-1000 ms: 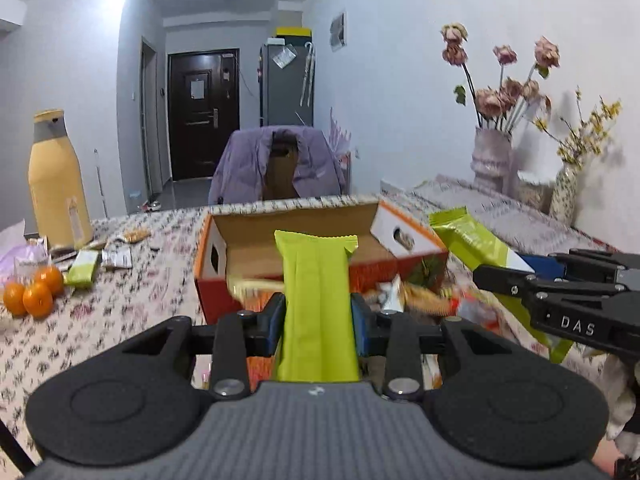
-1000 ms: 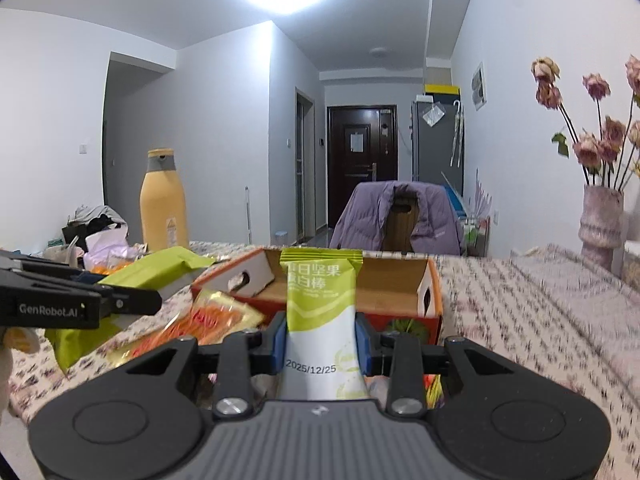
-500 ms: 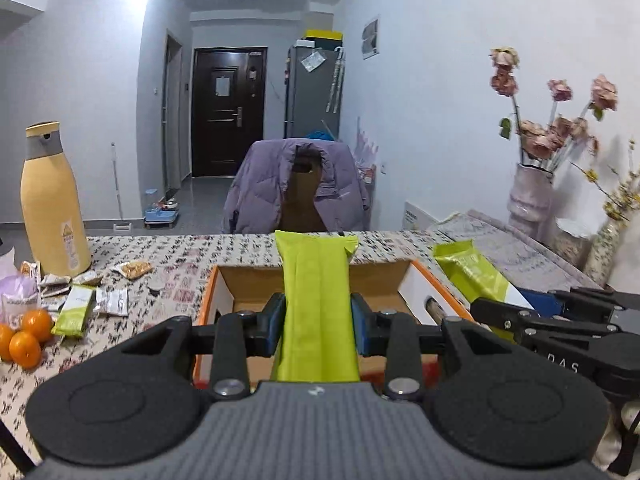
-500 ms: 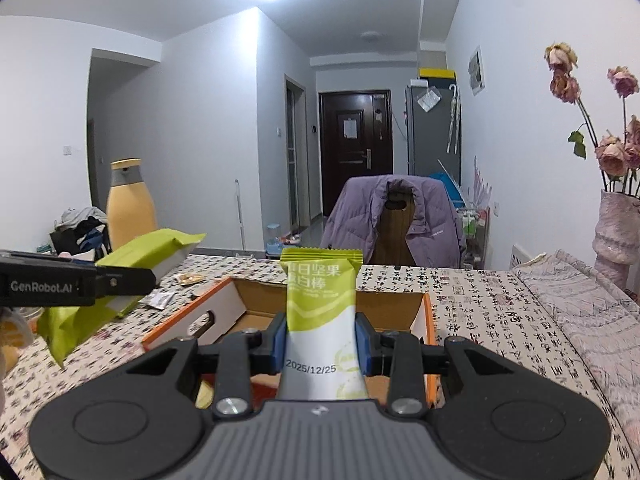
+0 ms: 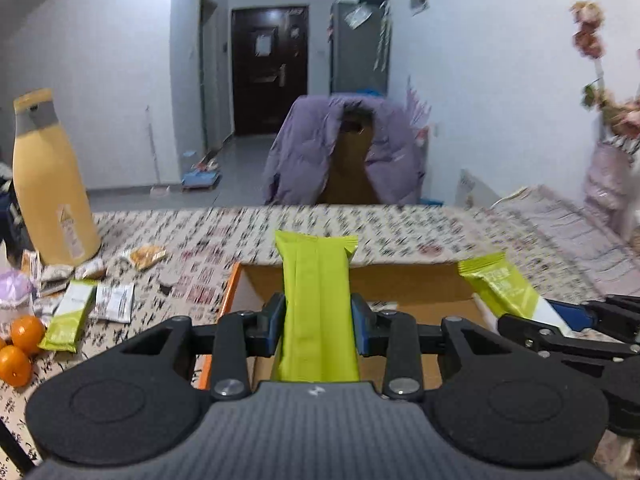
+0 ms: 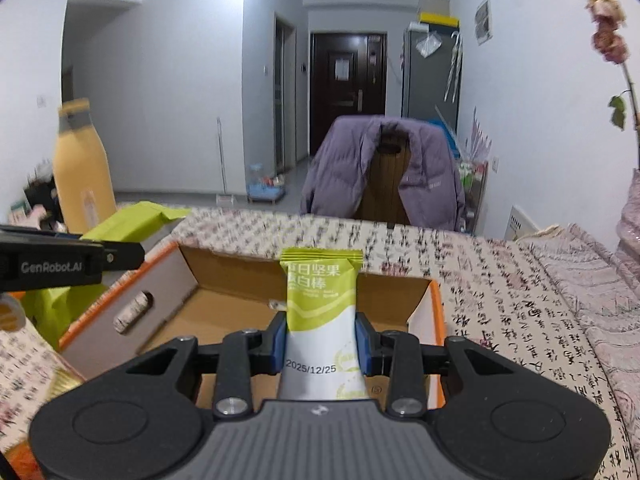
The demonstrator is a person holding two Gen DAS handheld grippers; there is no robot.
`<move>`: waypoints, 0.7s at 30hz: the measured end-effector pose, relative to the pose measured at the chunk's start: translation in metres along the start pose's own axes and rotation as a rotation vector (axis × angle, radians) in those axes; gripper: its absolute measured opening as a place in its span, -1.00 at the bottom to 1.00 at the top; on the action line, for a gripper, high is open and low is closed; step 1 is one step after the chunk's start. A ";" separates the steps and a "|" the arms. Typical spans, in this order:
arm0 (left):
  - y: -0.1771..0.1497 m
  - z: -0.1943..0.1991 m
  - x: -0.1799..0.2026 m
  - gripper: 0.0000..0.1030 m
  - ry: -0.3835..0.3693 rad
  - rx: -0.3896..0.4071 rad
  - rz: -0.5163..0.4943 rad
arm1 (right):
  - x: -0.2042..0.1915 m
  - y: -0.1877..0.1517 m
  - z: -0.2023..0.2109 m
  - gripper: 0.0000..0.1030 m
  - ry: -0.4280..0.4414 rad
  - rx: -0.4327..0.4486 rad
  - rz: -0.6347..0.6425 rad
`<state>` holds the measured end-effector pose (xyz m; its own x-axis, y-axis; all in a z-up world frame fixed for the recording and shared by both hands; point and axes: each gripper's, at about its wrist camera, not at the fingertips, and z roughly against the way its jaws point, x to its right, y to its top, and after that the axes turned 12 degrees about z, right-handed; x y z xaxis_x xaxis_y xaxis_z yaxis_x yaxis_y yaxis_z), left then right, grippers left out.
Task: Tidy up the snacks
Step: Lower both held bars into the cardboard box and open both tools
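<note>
Left wrist view: loose packets [image 5: 90,306] scattered lower left, unsorted. Green bar [image 5: 318,304] pinched upright at frame centre by left gripper [image 5: 319,320], above open box [image 5: 400,284], judged for dropping in. Right wrist view: second bar [image 6: 322,312] pinched likewise by right gripper [image 6: 322,340], centre, over box.

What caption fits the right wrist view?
Right gripper holds a green snack bar above the open cardboard box.

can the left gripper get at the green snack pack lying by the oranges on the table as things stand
Probably not yet: the left gripper has its jaws shut on a green bar. The path to the green snack pack beside the oranges looks open once it lets go.
</note>
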<state>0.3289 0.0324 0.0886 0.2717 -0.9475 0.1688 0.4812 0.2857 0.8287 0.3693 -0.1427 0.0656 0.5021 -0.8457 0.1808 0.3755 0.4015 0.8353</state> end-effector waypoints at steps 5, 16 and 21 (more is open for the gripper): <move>-0.004 -0.036 -0.011 -0.32 0.062 -0.064 0.006 | -0.002 -0.003 -0.035 -0.36 -0.007 -0.079 0.017; -0.011 -0.049 -0.022 0.38 0.069 -0.071 0.024 | 0.002 -0.017 -0.050 -0.19 0.002 -0.121 -0.004; -0.014 -0.033 -0.020 0.92 0.058 -0.010 0.027 | 0.008 -0.019 -0.039 0.80 0.021 -0.096 -0.036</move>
<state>0.3439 0.0520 0.0561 0.3325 -0.9295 0.1597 0.4813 0.3129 0.8188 0.3965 -0.1430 0.0313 0.5031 -0.8528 0.1399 0.4660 0.4041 0.7872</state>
